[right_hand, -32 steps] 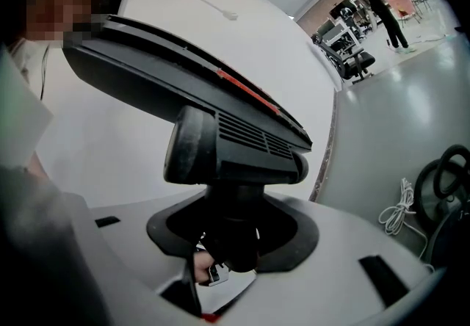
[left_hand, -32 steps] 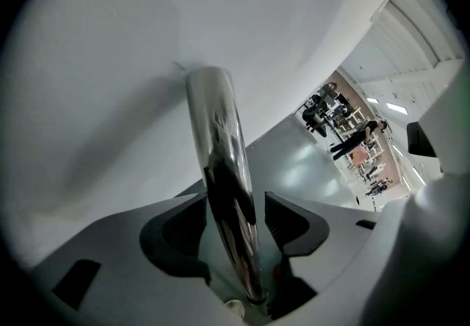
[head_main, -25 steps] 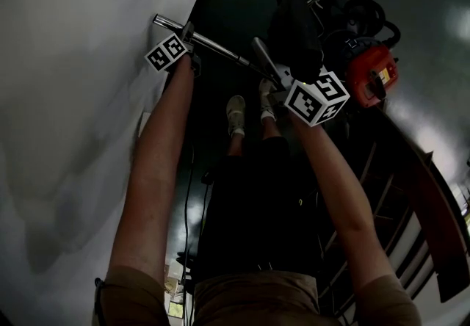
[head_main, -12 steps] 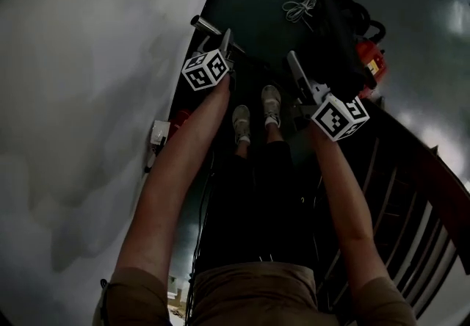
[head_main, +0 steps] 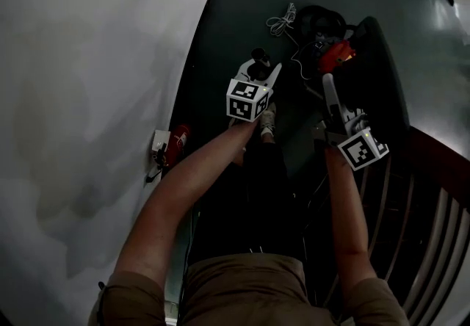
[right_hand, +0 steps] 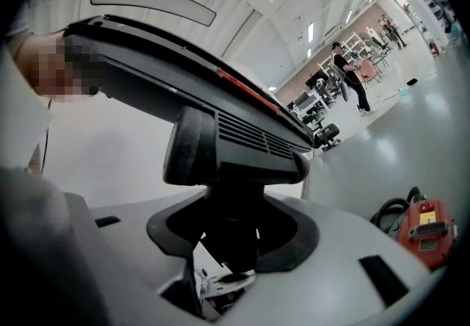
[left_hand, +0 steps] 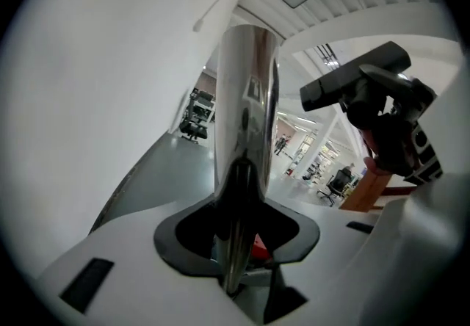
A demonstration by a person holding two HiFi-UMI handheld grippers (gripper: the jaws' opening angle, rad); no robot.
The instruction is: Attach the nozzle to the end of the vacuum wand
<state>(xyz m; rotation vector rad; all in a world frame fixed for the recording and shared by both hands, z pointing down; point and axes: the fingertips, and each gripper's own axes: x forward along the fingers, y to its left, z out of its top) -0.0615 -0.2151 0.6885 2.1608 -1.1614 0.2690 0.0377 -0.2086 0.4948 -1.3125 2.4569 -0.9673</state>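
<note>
In the left gripper view a chrome vacuum wand (left_hand: 246, 126) rises up out of my left gripper (left_hand: 235, 225), whose pads are shut on it. In the head view the left gripper (head_main: 258, 73) is near the middle, and the wand there is too foreshortened to make out. My right gripper (right_hand: 231, 233) is shut on the neck of a black floor nozzle (right_hand: 220, 122) with vents and a red stripe. The nozzle (head_main: 376, 75) extends beyond the right gripper (head_main: 328, 84). From the left gripper view it (left_hand: 360, 86) hangs at the upper right, apart from the wand.
A red vacuum body (head_main: 335, 55) with a coiled black hose (head_main: 323, 20) and a white cord (head_main: 281, 22) lies on the dark floor. A white wall (head_main: 88, 97) runs along the left, with a socket (head_main: 158, 145) low on it. Wooden slats (head_main: 433, 200) stand at the right.
Both grippers have risen. The left one swung the wand away from the wall toward the middle, and the right one carried the nozzle to the right, up off the floor.
</note>
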